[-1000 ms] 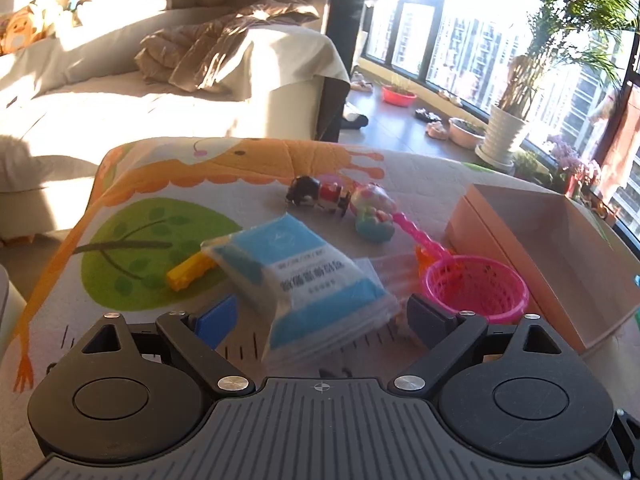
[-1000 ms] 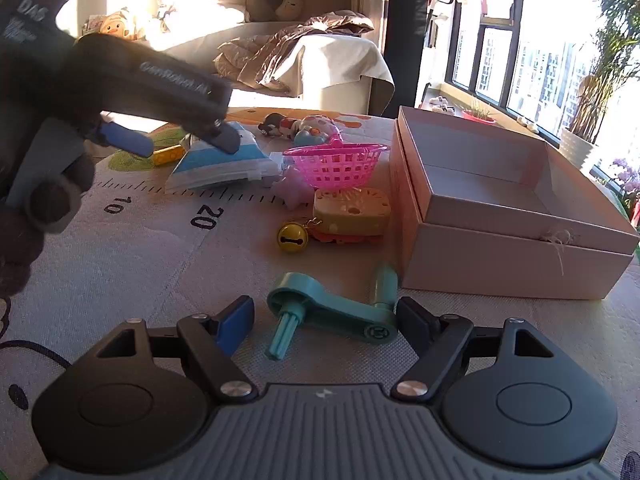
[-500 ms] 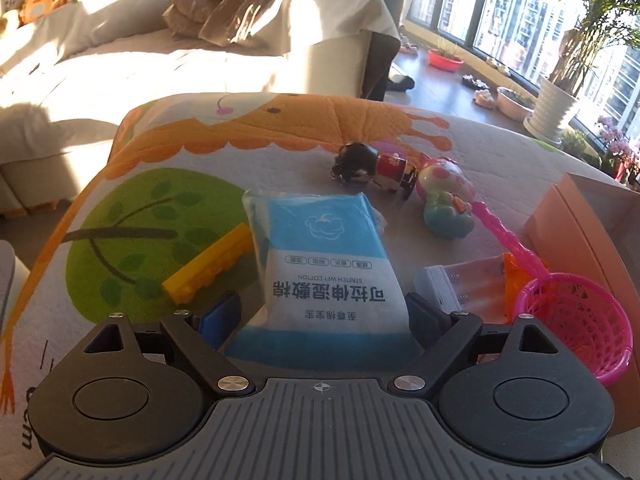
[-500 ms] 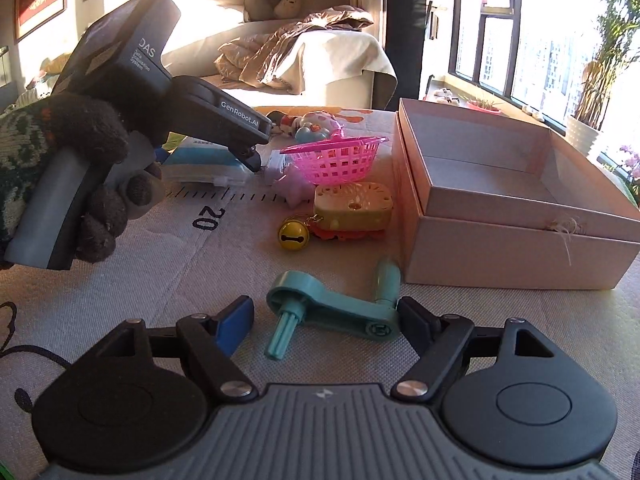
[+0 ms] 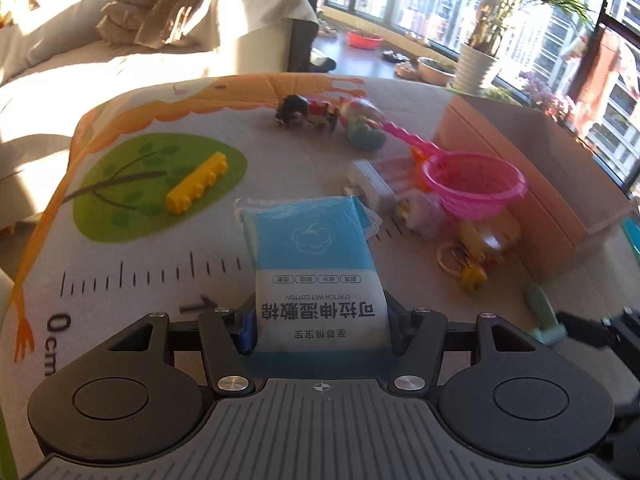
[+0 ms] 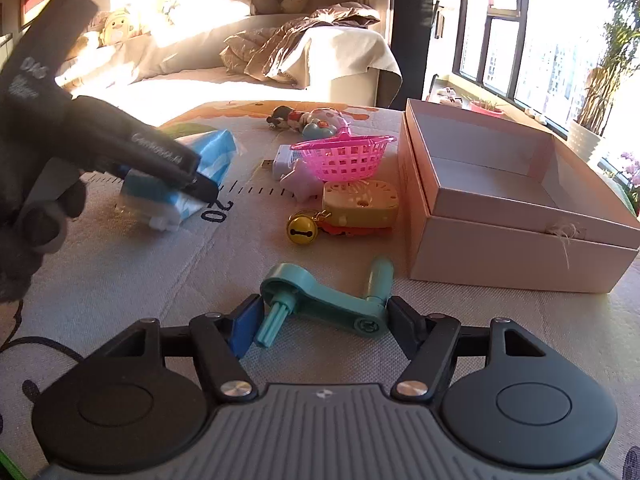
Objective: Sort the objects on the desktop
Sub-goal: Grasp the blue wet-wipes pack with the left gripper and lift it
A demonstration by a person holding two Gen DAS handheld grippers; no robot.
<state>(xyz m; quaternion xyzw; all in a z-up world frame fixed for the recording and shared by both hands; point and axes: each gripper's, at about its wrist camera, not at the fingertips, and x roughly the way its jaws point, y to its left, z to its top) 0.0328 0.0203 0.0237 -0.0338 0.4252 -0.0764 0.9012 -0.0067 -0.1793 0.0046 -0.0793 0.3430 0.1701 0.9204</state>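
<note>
My left gripper [image 5: 320, 328] is shut on a blue and white wet-cotton packet [image 5: 312, 256] and holds it over the play mat; the packet also shows in the right wrist view [image 6: 192, 176], pinched by the left gripper [image 6: 204, 190]. My right gripper [image 6: 322, 320] has its jaws on both sides of a teal crank handle [image 6: 324, 304] lying on the mat, touching or nearly touching it. An open pink cardboard box [image 6: 500, 200] stands to the right, and shows in the left view [image 5: 532, 172].
On the mat lie a pink plastic basket [image 6: 346, 158], a yellow toy [image 6: 360, 204], a yellow bell keychain [image 6: 302, 232], a white USB charger [image 6: 282, 162], small figurines [image 6: 308, 118] and a yellow brick [image 5: 198, 188]. A bed stands behind the table.
My left gripper closed on the packet and pulled it back toward the near left of the mat. My right gripper narrowed around the teal handle.
</note>
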